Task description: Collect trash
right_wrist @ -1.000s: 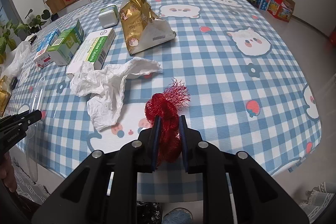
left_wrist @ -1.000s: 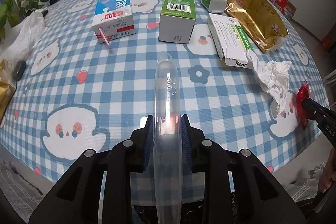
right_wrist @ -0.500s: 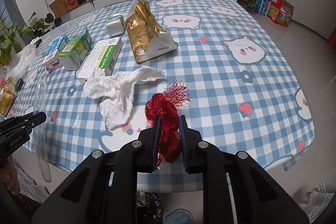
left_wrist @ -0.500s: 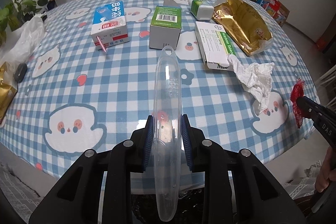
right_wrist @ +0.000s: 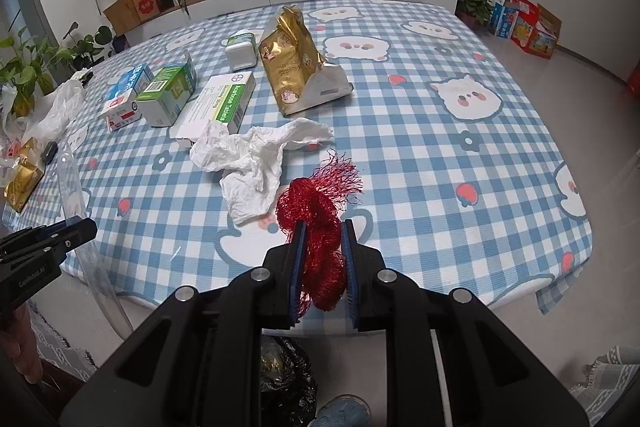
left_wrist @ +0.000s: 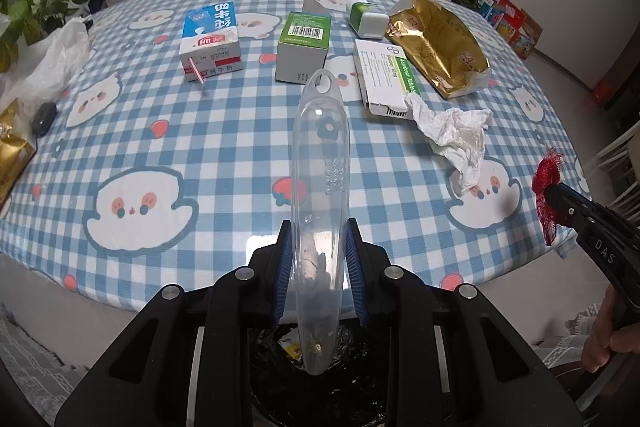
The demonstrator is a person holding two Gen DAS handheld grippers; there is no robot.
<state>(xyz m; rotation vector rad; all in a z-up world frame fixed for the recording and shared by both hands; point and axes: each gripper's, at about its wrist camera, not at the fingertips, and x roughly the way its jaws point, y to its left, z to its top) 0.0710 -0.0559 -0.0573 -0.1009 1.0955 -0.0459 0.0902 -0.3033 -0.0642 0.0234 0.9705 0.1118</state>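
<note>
We angle our left gripper [left_wrist: 318, 269] steeply down over the near edge of the table [left_wrist: 224, 155], its blue pads clamped on the sides of a long clear plastic case [left_wrist: 320, 195]. The case juts forward past the fingertips over the checked cloth, and its other end hangs back over the black-lined trash bin [left_wrist: 320, 383] directly beneath the claw.

Ahead of this claw and to its left lies a blue milk carton [left_wrist: 210, 41] with a pink straw. Straight ahead stands a green and grey box [left_wrist: 304, 45]. Ahead and to the right lies a white and green tablet box [left_wrist: 384, 75], with a crumpled white tissue [left_wrist: 456, 135] touching its near end and a gold foil bag [left_wrist: 438, 43] beyond it.

Far to the right of the left claw, our right gripper [left_wrist: 554, 201] enters from the side, off the table's edge, with our hand [left_wrist: 608, 335] on its grip.

In the right wrist view, the right gripper [right_wrist: 322, 267] also tilts downward, its pads closed on a bunch of red mesh netting [right_wrist: 320, 215] that frays out above the fingertips. The tissue [right_wrist: 256, 163] lies on the cloth just ahead and left of this claw. The left gripper [right_wrist: 60, 235] sits at the far left, beside the table edge, the clear case [right_wrist: 74, 187] rising from it. A black bin liner [right_wrist: 284, 379] shows below the right claw.
</note>
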